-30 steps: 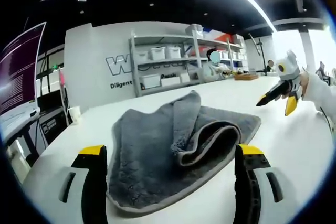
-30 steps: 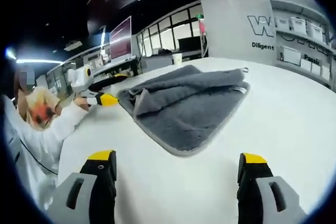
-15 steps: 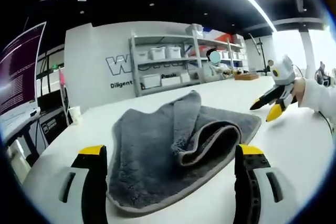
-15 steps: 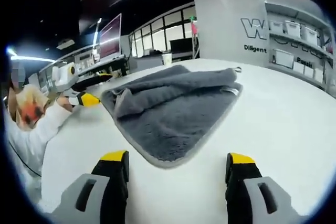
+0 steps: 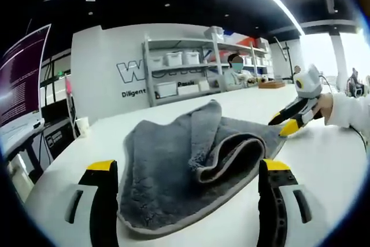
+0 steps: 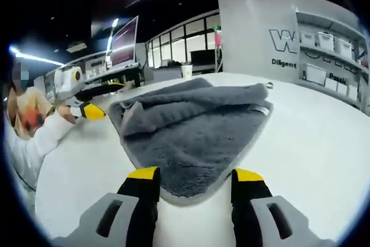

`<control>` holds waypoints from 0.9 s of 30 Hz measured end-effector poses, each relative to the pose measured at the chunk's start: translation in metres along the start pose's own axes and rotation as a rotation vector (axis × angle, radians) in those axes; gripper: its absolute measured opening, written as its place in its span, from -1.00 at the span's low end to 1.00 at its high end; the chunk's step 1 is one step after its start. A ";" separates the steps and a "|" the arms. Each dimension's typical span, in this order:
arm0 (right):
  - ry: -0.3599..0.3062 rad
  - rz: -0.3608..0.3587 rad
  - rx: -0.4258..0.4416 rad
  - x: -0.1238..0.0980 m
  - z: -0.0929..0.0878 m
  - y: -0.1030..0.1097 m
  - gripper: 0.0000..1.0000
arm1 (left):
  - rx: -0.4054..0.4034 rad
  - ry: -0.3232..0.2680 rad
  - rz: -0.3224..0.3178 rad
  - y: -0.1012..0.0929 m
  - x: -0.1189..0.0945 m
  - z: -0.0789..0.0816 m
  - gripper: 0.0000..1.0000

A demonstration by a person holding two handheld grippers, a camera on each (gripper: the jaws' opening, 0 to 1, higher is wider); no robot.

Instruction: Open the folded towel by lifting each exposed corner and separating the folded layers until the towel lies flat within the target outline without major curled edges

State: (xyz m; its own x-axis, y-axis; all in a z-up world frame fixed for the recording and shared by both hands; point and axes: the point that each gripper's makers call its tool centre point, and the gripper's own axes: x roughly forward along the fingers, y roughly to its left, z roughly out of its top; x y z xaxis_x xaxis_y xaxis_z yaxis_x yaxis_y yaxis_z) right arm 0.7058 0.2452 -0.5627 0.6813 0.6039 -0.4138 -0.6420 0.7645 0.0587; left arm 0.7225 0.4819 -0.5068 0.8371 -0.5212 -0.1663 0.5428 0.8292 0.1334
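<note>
Right gripper view shows my right gripper much closer to the grey towel than it was a second ago. Its jaws are open but narrower than before, and the towel's near corner now sits just between the yellow tips. Nothing is pinched yet.

In the left gripper view I see that same right gripper come in from the side, its tips now at the towel's far corner. My left gripper has not moved. Its jaws are spread wide, with the towel's thick folded edge between them, and it holds nothing.

The towel is still folded, lying in the middle of the white tabletop. I think this means I am about to grab a corner. The unfolding has not started yet.
</note>
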 end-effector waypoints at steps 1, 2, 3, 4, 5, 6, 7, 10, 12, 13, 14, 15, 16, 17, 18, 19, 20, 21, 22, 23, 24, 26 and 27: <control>-0.002 -0.005 -0.021 0.000 0.000 0.000 -0.18 | -0.001 0.000 0.000 0.000 0.000 0.000 0.99; -0.001 -0.012 -0.035 0.001 0.000 -0.001 -0.22 | -0.001 0.000 -0.001 0.000 0.000 0.000 0.99; 0.001 -0.011 -0.036 0.000 -0.001 0.000 -0.26 | -0.001 0.001 -0.001 0.000 0.001 0.000 0.99; -0.003 -0.009 -0.035 0.001 0.000 -0.001 -0.28 | -0.001 0.001 -0.001 0.000 0.001 0.000 0.99; -0.005 -0.009 -0.031 0.001 0.000 -0.002 -0.31 | -0.001 0.001 -0.001 0.000 0.001 0.000 0.99; -0.004 -0.010 -0.034 0.001 0.000 -0.002 -0.39 | -0.001 0.001 -0.001 0.000 0.001 0.000 0.99; -0.004 -0.011 -0.036 0.001 0.000 -0.003 -0.45 | -0.001 0.001 -0.001 0.000 0.000 0.000 0.99; -0.010 -0.006 -0.036 0.001 0.000 -0.006 -0.67 | -0.001 0.002 0.001 0.000 0.000 -0.001 0.99; -0.013 -0.014 -0.032 0.000 0.000 -0.008 -0.73 | -0.001 0.004 0.002 0.001 0.001 -0.001 0.99; -0.013 -0.016 -0.032 0.000 0.000 -0.008 -0.77 | -0.001 0.005 0.002 0.001 0.001 -0.001 0.99; -0.012 -0.024 -0.032 -0.001 0.000 -0.011 -0.81 | -0.001 0.005 0.003 0.001 0.001 -0.001 0.99; -0.012 -0.031 -0.033 -0.001 0.000 -0.013 -0.84 | -0.001 0.005 0.003 0.001 0.001 -0.001 0.99; -0.011 -0.038 -0.036 -0.002 0.000 -0.015 -0.87 | -0.001 0.006 0.003 0.001 0.001 -0.002 0.99; -0.010 -0.045 -0.040 -0.003 0.000 -0.017 -0.89 | -0.002 0.007 0.003 0.001 0.001 -0.002 0.99; -0.011 -0.053 -0.044 -0.005 0.000 -0.017 -0.90 | -0.002 0.008 0.003 0.001 0.001 -0.002 0.99; -0.010 -0.059 -0.045 -0.006 -0.001 -0.017 -0.91 | -0.002 0.008 0.003 0.001 0.001 -0.002 0.99; -0.010 -0.065 -0.044 -0.008 -0.002 -0.019 -0.91 | -0.002 0.008 0.003 0.001 0.001 -0.002 0.99; -0.011 -0.071 -0.039 -0.009 -0.002 -0.021 -0.91 | -0.002 0.009 0.002 0.000 0.001 -0.002 0.99; -0.012 -0.074 -0.034 -0.010 -0.003 -0.022 -0.91 | -0.002 0.009 0.002 0.000 0.001 -0.002 0.99; -0.013 -0.081 -0.027 -0.012 -0.003 -0.025 -0.91 | -0.002 0.008 0.002 0.000 0.001 -0.002 0.99; -0.014 -0.087 -0.022 -0.013 -0.004 -0.027 -0.92 | -0.001 0.009 0.003 0.000 0.000 -0.002 0.99; -0.014 -0.099 -0.017 -0.015 -0.004 -0.030 -0.92 | -0.002 0.009 0.003 0.000 0.000 -0.002 0.99; -0.014 -0.107 -0.014 -0.018 -0.005 -0.034 -0.92 | -0.002 0.009 0.003 0.000 0.000 -0.002 0.99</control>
State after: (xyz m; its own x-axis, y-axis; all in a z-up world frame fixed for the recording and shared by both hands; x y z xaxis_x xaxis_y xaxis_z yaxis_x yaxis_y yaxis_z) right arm 0.7139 0.2076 -0.5619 0.7511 0.5221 -0.4040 -0.5701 0.8216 0.0019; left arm 0.7230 0.4825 -0.5092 0.8379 -0.5171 -0.1746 0.5403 0.8311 0.1315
